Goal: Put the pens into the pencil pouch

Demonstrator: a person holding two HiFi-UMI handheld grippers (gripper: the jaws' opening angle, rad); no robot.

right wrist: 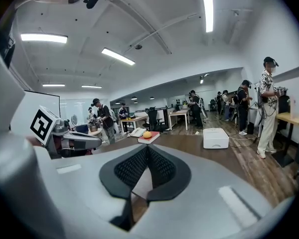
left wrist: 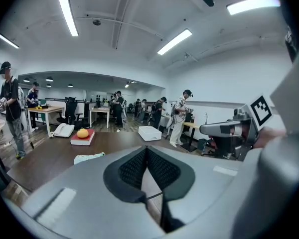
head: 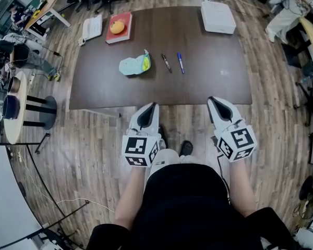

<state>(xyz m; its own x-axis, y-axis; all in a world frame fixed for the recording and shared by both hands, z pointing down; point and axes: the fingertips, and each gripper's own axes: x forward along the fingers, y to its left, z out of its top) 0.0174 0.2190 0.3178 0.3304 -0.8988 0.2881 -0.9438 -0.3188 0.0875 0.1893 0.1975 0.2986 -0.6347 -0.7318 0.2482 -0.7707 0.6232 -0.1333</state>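
Facing the table, left claw and right claw tilt down, shut.

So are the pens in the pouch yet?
Nothing looks done yet. The black pen and the blue pen lie on the table, right of the pencil pouch. Nothing is in hand: the left gripper and right gripper are shut and empty, near the table's front edge. Both pens are left to do.

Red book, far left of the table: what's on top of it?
One orange round thing, fruit-like, sits on the red book; nothing else is on it. The patch of cover under it is hidden, and any print is too small to read.
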